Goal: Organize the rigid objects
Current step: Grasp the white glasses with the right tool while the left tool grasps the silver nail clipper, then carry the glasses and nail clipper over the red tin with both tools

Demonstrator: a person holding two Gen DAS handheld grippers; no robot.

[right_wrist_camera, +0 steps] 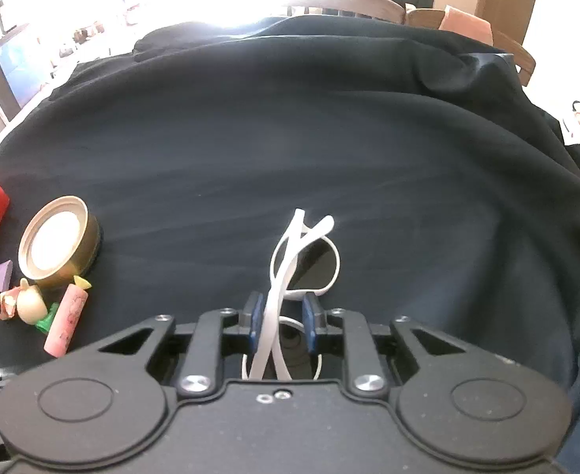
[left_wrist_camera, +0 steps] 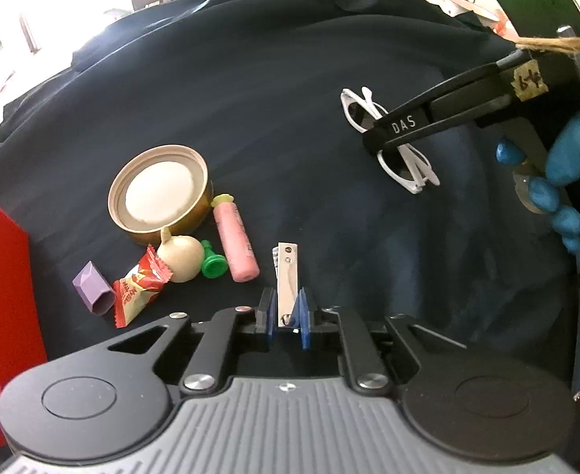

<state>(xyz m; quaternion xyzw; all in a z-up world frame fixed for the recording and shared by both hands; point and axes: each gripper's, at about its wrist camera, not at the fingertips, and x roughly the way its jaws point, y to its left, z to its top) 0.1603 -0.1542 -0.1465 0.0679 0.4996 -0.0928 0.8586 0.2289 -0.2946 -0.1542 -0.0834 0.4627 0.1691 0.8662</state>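
The left gripper (left_wrist_camera: 286, 312) has its fingers (left_wrist_camera: 303, 316) pinched tight on a nail clipper (left_wrist_camera: 287, 276), near the desk's front edge. The right gripper (right_wrist_camera: 282, 316) has its fingers (right_wrist_camera: 255, 316) closed in around folded white sunglasses (right_wrist_camera: 305, 264), gripping the temples. A gloved hand (left_wrist_camera: 566, 166) holds it. Left of the clipper lie a pink tube (left_wrist_camera: 236, 241), green piece (left_wrist_camera: 213, 264), cream bulb (left_wrist_camera: 181, 256), red packet (left_wrist_camera: 137, 288), purple box (left_wrist_camera: 94, 286) and gold lid (left_wrist_camera: 159, 193). A red bin (left_wrist_camera: 5, 296) stands at the left edge.
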